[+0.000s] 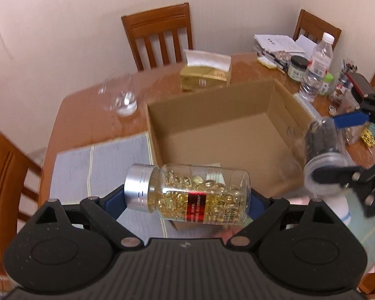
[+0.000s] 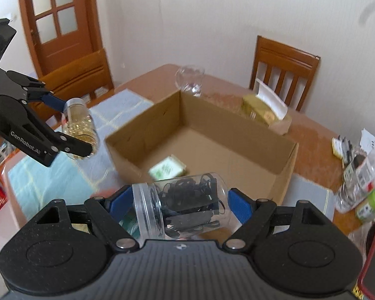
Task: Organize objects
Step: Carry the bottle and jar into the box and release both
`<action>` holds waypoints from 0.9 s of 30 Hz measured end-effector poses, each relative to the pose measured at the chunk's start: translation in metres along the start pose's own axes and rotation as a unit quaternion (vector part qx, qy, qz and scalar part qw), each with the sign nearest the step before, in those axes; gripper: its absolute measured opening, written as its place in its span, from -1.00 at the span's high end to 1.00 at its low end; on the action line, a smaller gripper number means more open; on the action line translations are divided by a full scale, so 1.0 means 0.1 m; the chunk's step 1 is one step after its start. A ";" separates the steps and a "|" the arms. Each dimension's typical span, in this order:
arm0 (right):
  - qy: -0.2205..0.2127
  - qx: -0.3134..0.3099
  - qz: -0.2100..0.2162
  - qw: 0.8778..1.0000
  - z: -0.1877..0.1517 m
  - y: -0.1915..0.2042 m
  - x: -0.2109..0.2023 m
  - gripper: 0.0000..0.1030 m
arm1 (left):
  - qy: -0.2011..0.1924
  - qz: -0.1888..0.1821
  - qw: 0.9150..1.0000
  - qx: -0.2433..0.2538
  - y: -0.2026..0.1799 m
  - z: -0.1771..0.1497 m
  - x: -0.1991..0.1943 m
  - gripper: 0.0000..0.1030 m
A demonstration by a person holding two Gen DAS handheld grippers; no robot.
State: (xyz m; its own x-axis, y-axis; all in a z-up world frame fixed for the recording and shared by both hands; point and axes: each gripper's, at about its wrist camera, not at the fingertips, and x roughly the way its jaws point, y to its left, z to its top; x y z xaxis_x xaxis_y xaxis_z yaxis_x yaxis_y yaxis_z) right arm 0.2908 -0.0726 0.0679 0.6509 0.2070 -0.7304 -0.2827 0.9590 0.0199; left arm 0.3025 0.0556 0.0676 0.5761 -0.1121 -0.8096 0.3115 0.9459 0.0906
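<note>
My left gripper [image 1: 187,197] is shut on a clear capsule bottle [image 1: 200,195] with a silver cap, full of yellow capsules, held sideways above the near edge of the open cardboard box [image 1: 282,100]. It also shows in the right wrist view [image 2: 81,128]. My right gripper [image 2: 180,205] is shut on a clear jar of black hair ties [image 2: 185,205], held sideways above the box's near wall [image 2: 286,170]; the jar shows at the right in the left wrist view [image 1: 323,155]. A green-and-white packet [image 2: 167,168] lies inside the box.
An empty glass [image 1: 120,97] and a gold tissue box [image 1: 205,76] stand behind the box. Water bottles, jars and papers [image 1: 315,65] crowd the table's right side. Wooden chairs [image 1: 160,35] ring the table. A striped cloth [image 1: 97,165] lies left of the box.
</note>
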 end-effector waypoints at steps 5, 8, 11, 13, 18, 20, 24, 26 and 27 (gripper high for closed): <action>-0.001 0.015 -0.015 1.000 0.21 0.00 0.26 -0.68 | -0.005 -0.003 1.000 0.004 0.03 0.26 0.23 -0.81; 0.009 0.022 -0.022 0.999 0.26 0.00 0.44 -0.68 | -0.003 -0.004 1.000 0.005 0.05 0.38 0.37 -0.81; 0.023 0.034 -0.021 0.999 0.25 0.00 0.60 -0.68 | 0.003 -0.005 1.000 0.006 0.04 0.47 0.50 -0.81; 0.024 0.043 -0.028 0.998 0.24 0.00 0.64 -0.76 | 0.009 -0.017 1.000 0.007 0.03 0.51 0.58 -0.81; 0.011 0.050 -0.044 0.998 0.16 0.03 0.51 -1.00 | 0.019 -0.022 0.999 0.020 -0.04 0.58 0.81 -0.81; 0.013 0.052 -0.058 0.997 0.16 0.01 0.48 -1.00 | 0.026 -0.026 0.999 0.021 -0.06 0.62 0.91 -0.81; 0.017 0.070 -0.079 0.994 0.05 -0.06 0.35 -1.00 | 0.033 -0.025 0.999 0.027 -0.12 0.67 1.12 -0.81; 0.020 0.083 -0.086 0.993 0.00 -0.09 0.29 -1.00 | 0.029 -0.024 0.999 0.022 -0.14 0.70 1.17 -0.83; 0.022 0.090 -0.093 0.991 -0.04 -0.12 0.27 -1.00 | 0.026 -0.021 0.999 0.018 -0.15 0.71 1.19 -0.84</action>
State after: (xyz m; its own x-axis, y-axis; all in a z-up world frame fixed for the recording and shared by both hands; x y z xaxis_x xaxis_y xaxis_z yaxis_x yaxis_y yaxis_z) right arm 0.3089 -0.0792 0.0454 0.6471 0.0192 -0.7622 -0.0285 0.9996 0.0011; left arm 0.4198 0.0068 0.0113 0.5226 -0.1342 -0.8420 0.3625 0.9288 0.0769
